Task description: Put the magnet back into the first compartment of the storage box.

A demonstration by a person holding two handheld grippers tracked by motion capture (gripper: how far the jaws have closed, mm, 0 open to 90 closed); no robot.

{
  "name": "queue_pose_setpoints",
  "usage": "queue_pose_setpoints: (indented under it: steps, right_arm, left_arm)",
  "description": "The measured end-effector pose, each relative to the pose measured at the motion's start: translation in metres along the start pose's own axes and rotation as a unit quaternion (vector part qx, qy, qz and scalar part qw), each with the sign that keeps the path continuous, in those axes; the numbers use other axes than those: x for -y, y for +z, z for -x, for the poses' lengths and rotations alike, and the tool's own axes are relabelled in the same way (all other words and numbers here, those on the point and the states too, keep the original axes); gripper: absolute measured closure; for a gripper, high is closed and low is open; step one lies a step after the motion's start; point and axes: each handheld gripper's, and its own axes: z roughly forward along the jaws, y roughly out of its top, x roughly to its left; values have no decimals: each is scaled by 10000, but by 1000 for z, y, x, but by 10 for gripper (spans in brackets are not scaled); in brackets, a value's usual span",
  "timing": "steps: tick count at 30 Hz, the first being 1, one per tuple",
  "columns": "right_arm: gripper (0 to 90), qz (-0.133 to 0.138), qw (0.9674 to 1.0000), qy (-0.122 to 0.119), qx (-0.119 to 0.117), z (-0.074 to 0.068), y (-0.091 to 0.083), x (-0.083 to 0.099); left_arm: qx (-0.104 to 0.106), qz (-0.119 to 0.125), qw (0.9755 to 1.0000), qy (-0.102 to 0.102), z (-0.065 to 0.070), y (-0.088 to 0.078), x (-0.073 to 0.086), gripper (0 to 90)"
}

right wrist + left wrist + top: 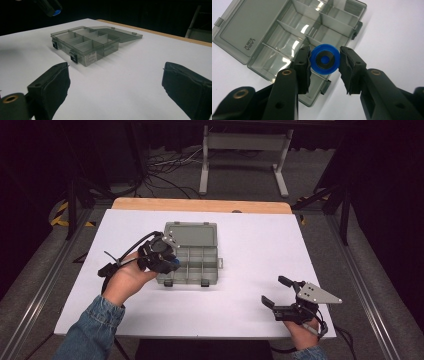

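Fingers [304, 65] of my left gripper [324, 65] clamp a blue disc [325, 59] above the open compartment box [287, 37]; my right gripper [279, 292], near the box, stands spread, empty.

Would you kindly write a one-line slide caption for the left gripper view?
Left gripper holding a blue disc above the open compartment box.

From up top my left gripper [167, 260] covered the organizer box's [200, 265] left compartments, and the blue disc [324, 59] was barely a speck there. Box label [90, 59] was too small to read. Couldn't tell which compartment sat under the disc.
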Motion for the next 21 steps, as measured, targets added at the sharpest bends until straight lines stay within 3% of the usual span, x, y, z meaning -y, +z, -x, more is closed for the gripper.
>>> queue_pose_setpoints:
  steps: [5,9,21]
  right_arm:
    - [84,1,10000,16,-1,1,0,0]
    - [85,-16,10000,-16,-20,1,1,0]
    - [84,-42,10000,13,-26,2,2,1]
  left_arm:
    - [44,20,9998,-168,-12,3,0,624]
    - [227,202,9989,-364,-23,2,1,623]
    - [-44,66,9978,-657,-43,14,-5,623]
